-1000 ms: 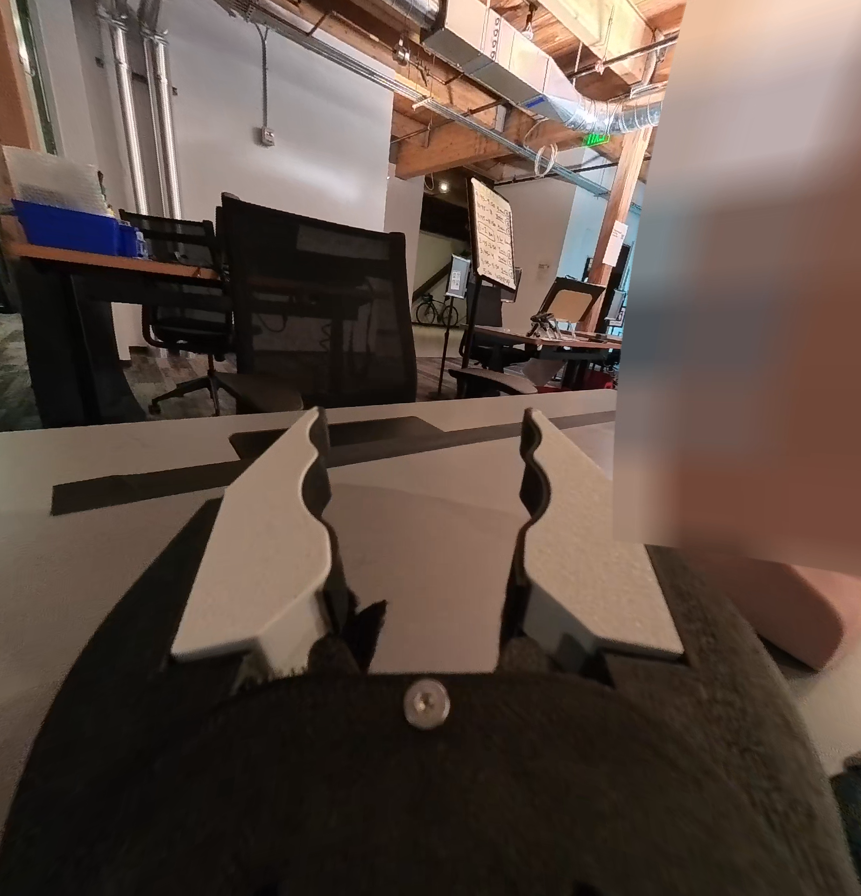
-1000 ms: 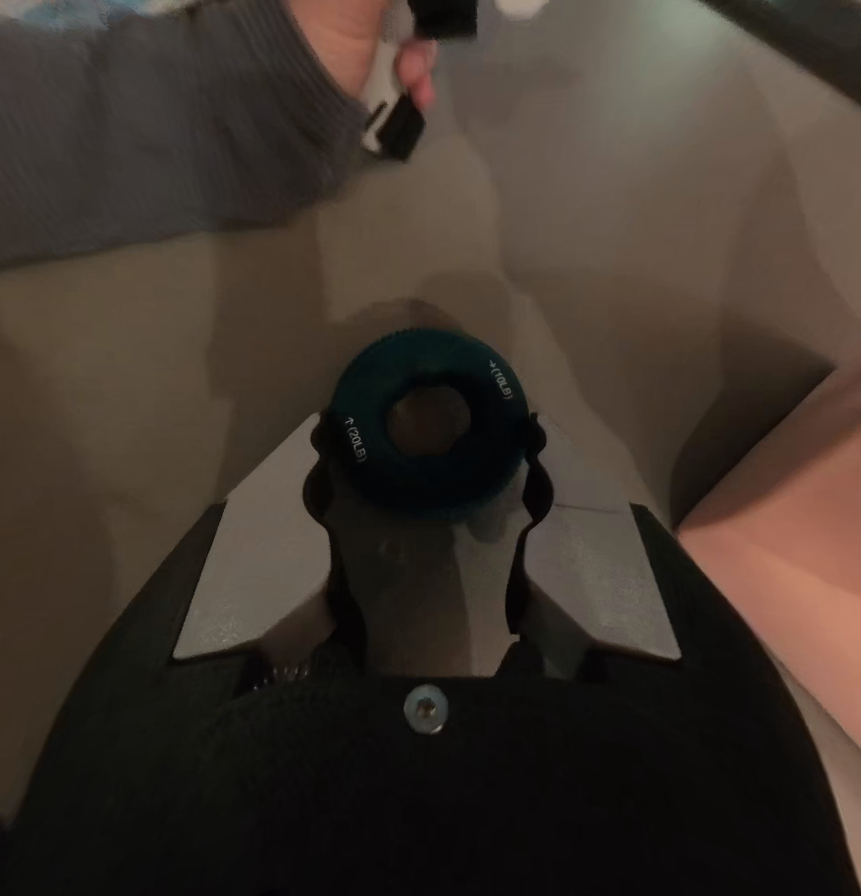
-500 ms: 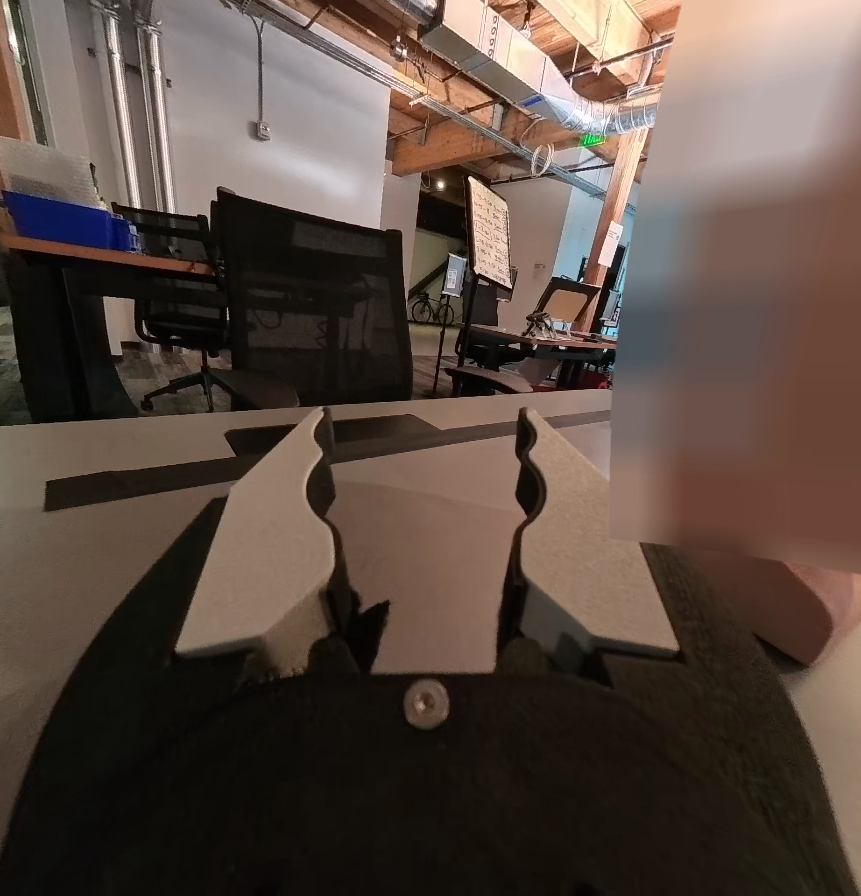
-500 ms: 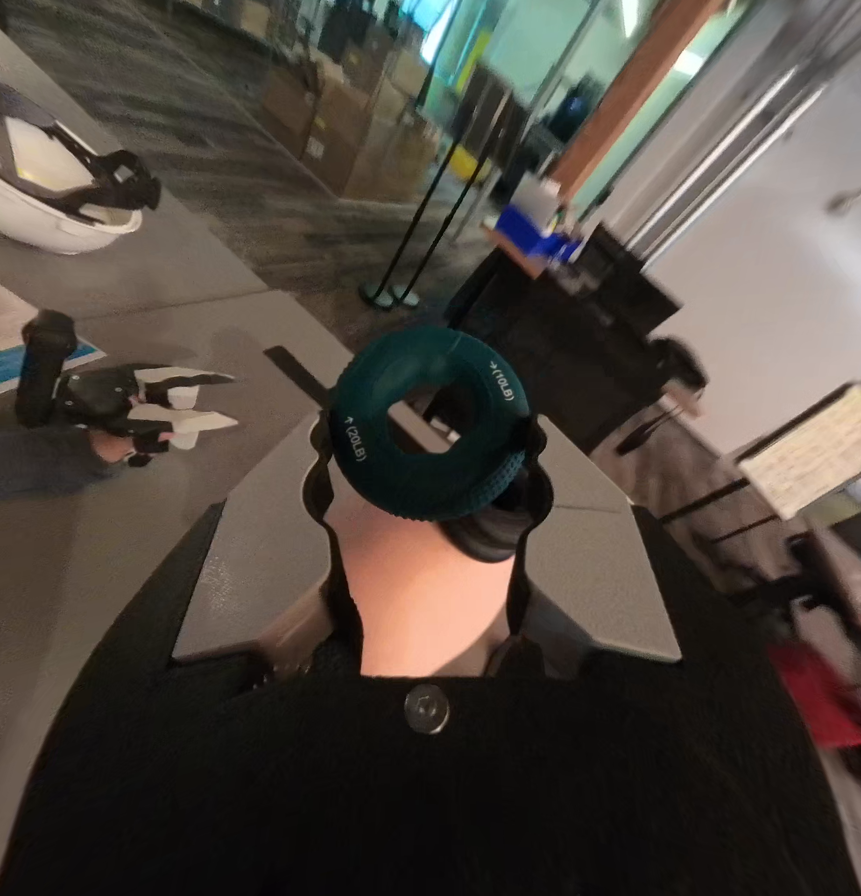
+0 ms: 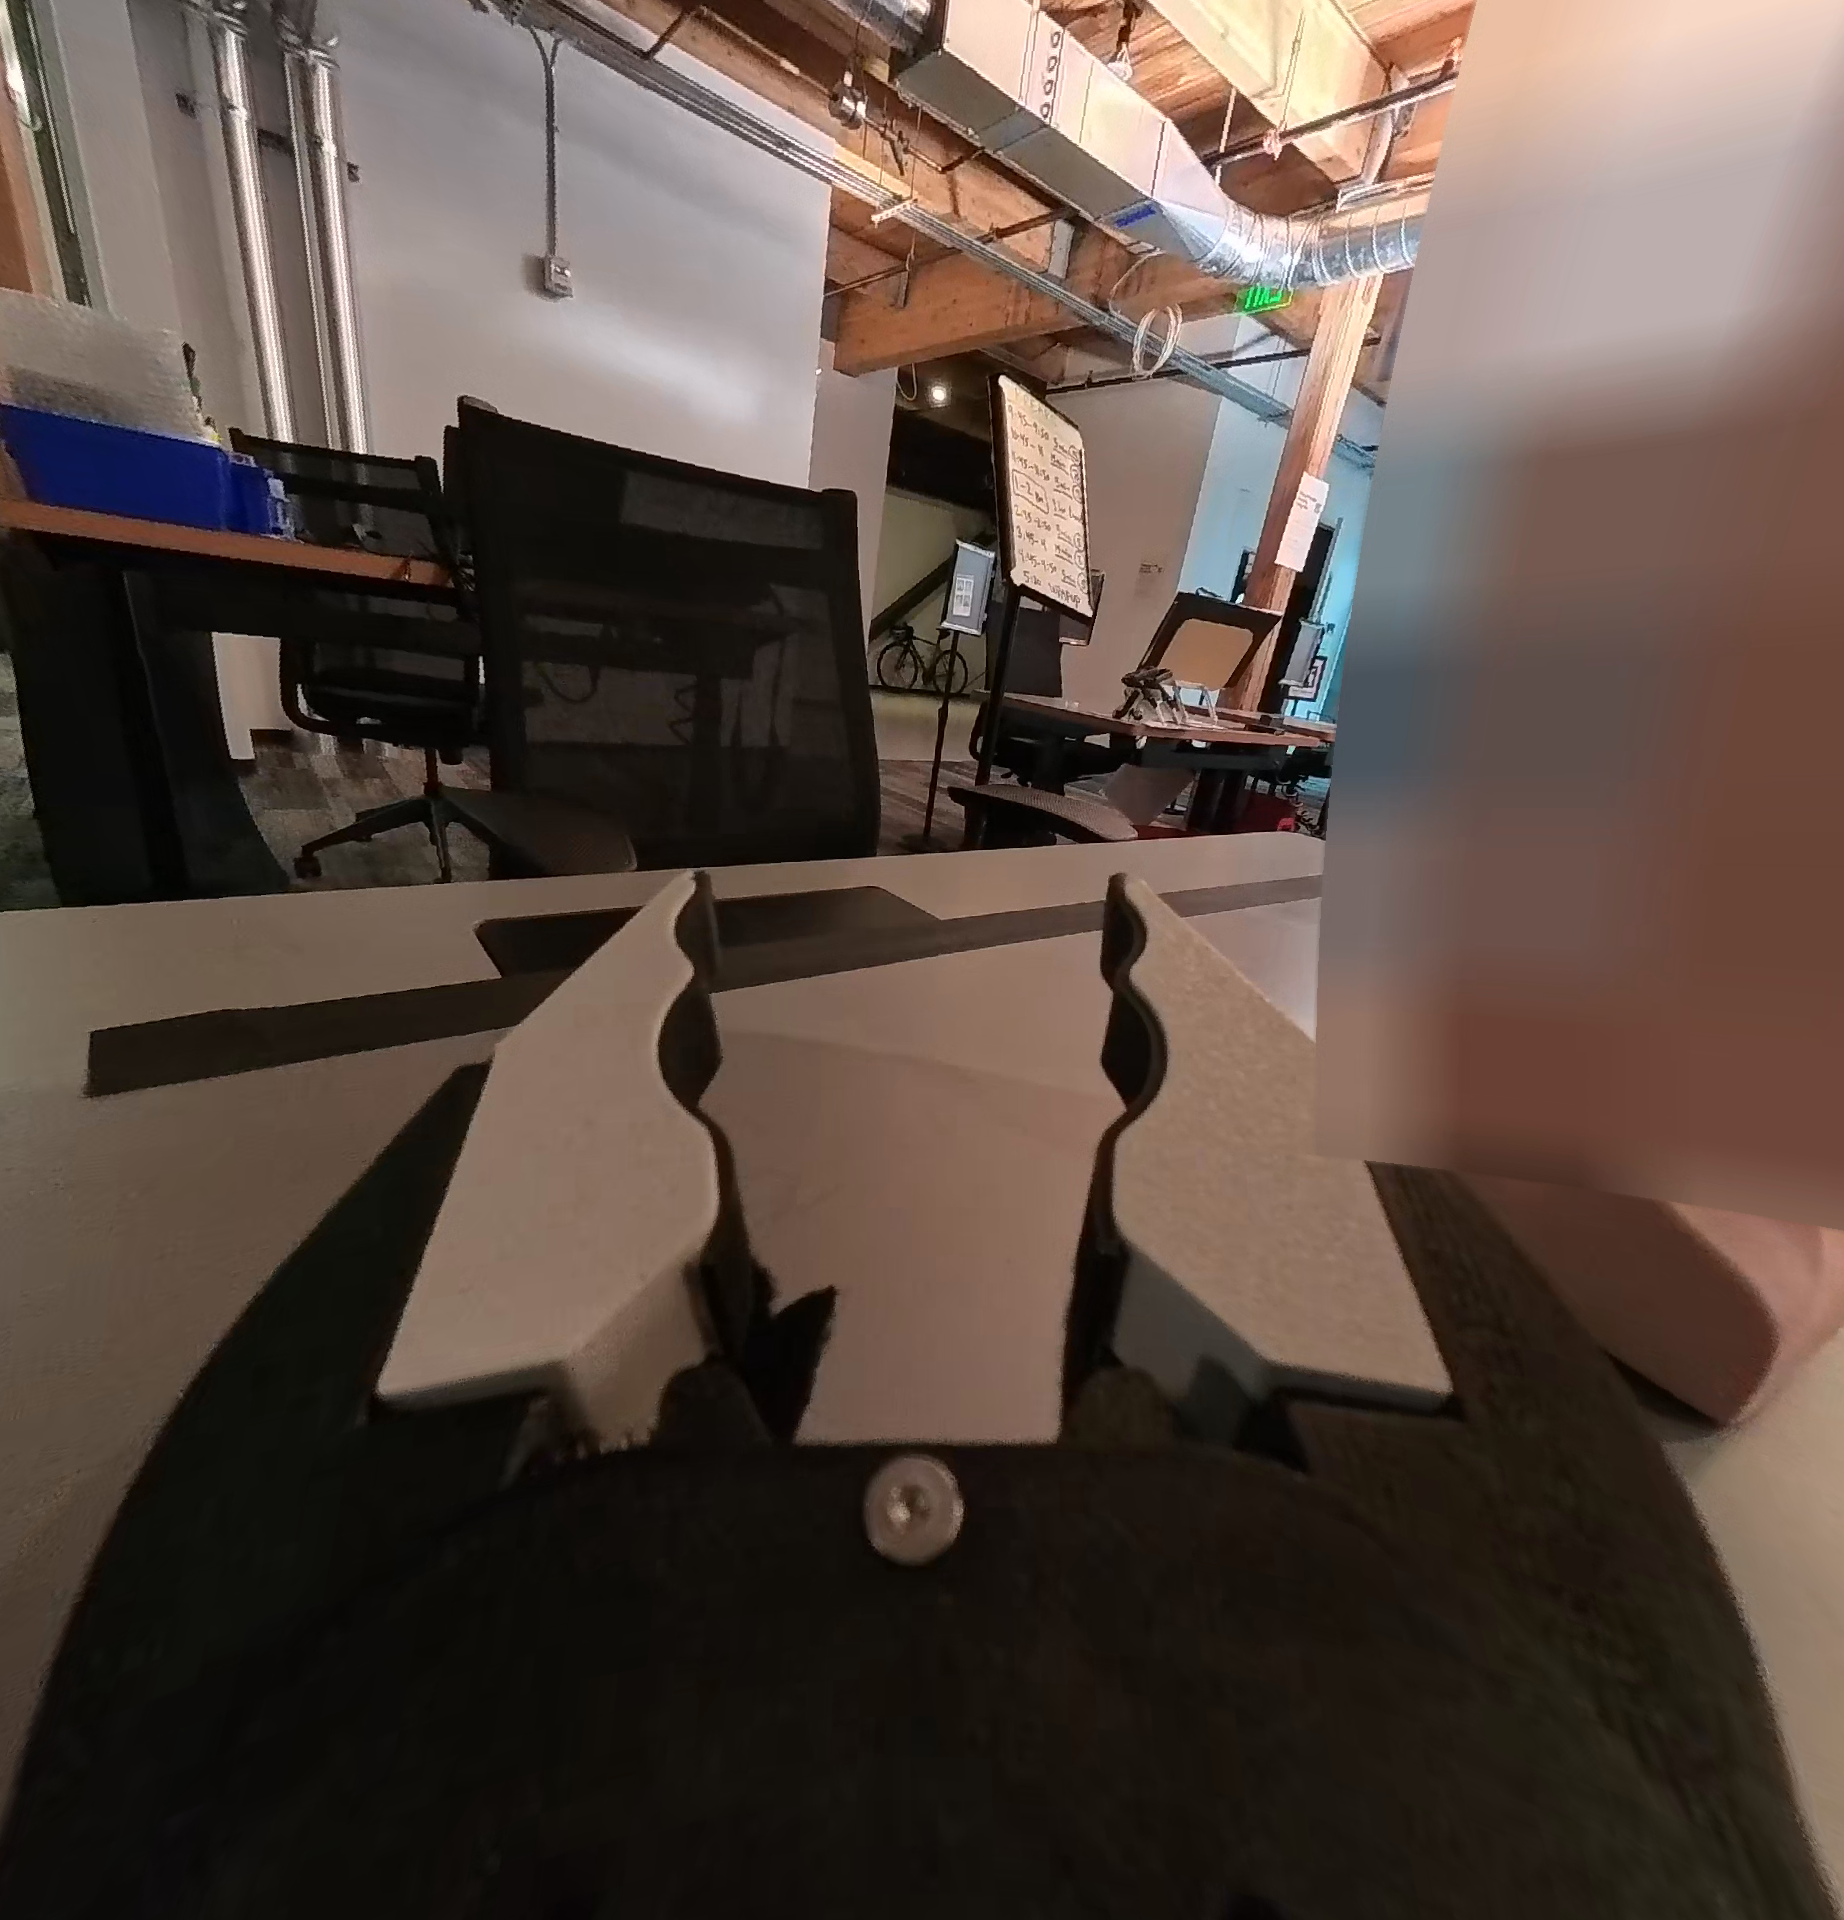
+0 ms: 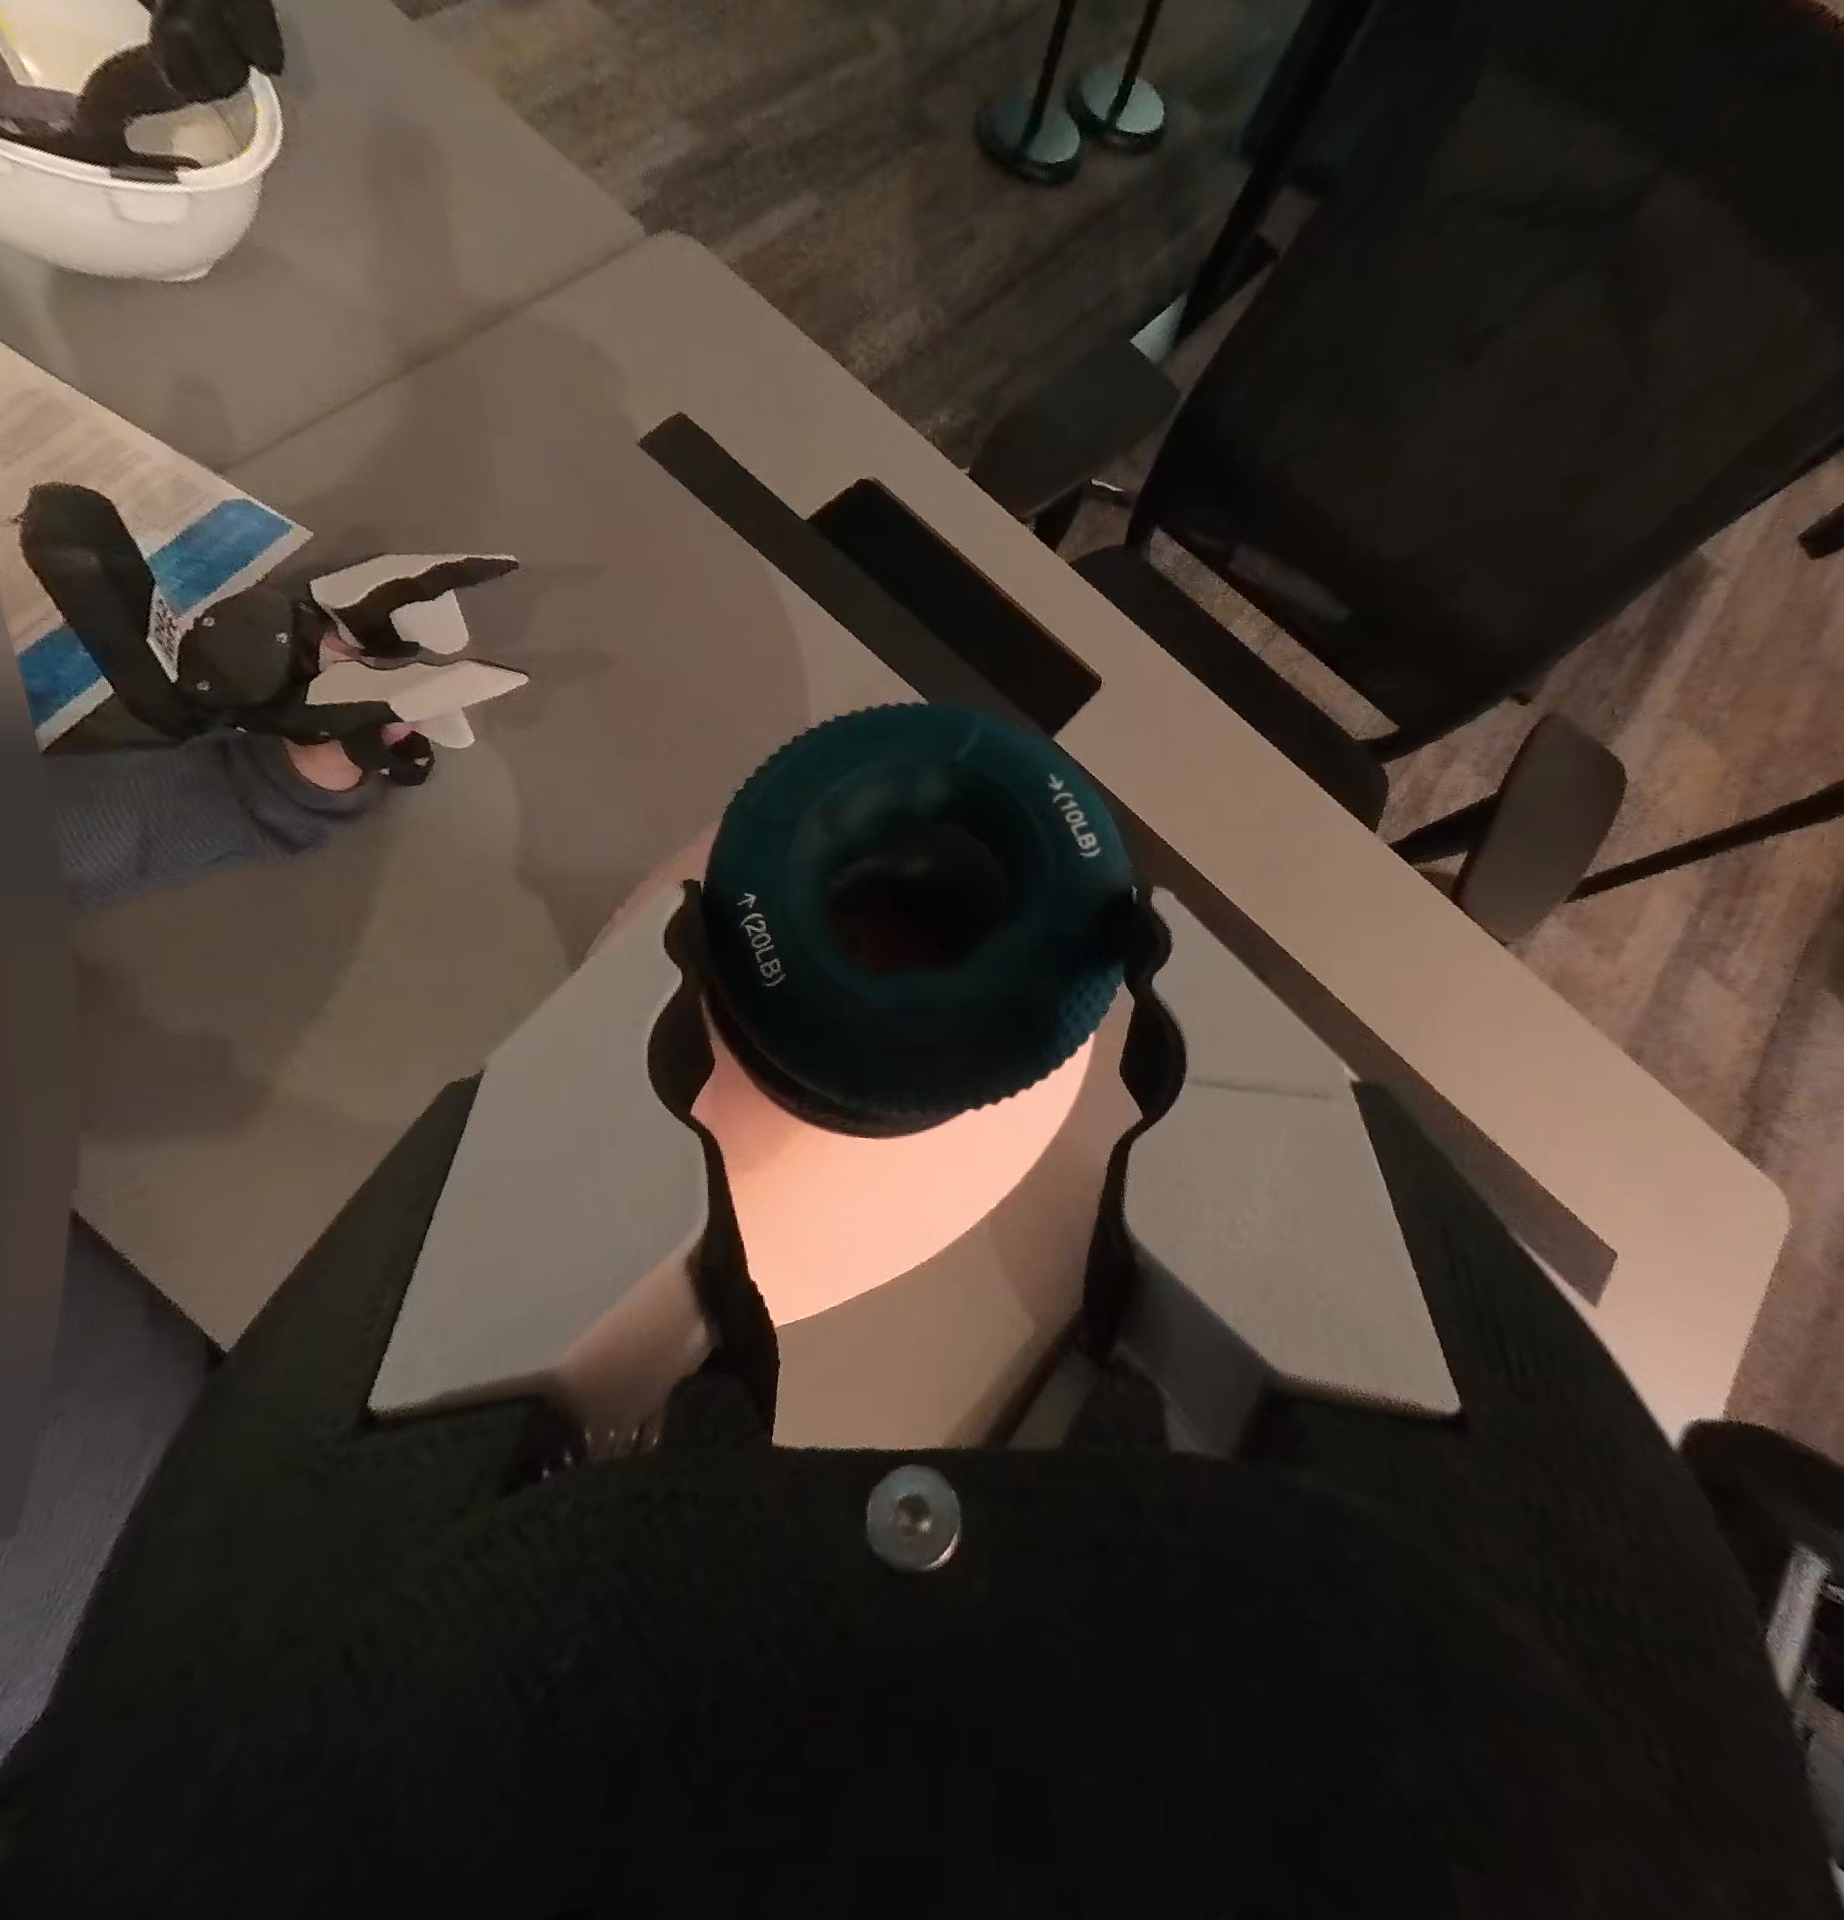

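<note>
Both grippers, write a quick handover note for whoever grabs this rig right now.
Right gripper: jaws shut on the dark teal ring, held in the air above a pink cylinder-like object and the grey table.
Left gripper: jaws open, empty, low over the table, pointing toward the black tape strip and a black mesh chair.
Also on the table: a white helmet at the far corner and a printed sheet.
No job stated, so what is done and what is left are unknown.

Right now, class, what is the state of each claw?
Left claw: open, empty.
Right claw: shut on the dark teal rubber ring.
</note>
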Motion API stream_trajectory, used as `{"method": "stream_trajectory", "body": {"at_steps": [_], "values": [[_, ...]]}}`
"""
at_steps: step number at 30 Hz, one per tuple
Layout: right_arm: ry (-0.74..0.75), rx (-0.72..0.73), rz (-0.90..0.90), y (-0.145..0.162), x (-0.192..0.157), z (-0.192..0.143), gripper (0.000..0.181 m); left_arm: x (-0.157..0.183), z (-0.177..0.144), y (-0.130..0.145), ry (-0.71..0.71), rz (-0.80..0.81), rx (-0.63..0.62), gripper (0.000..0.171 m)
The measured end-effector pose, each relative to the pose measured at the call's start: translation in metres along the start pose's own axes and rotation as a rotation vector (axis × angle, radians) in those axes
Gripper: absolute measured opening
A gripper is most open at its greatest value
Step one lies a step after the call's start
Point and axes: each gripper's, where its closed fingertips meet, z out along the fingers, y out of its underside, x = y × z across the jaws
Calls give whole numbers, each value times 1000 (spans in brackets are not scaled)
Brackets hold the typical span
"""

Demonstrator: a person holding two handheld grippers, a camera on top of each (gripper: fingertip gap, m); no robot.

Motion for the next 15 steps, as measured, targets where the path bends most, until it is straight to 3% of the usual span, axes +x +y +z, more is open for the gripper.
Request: {"method": "stream_trajectory", "body": {"at_steps": [15], "values": [[-33,30,52,6,2,9,81,1,1,2,10,-2,-8,73]]}}
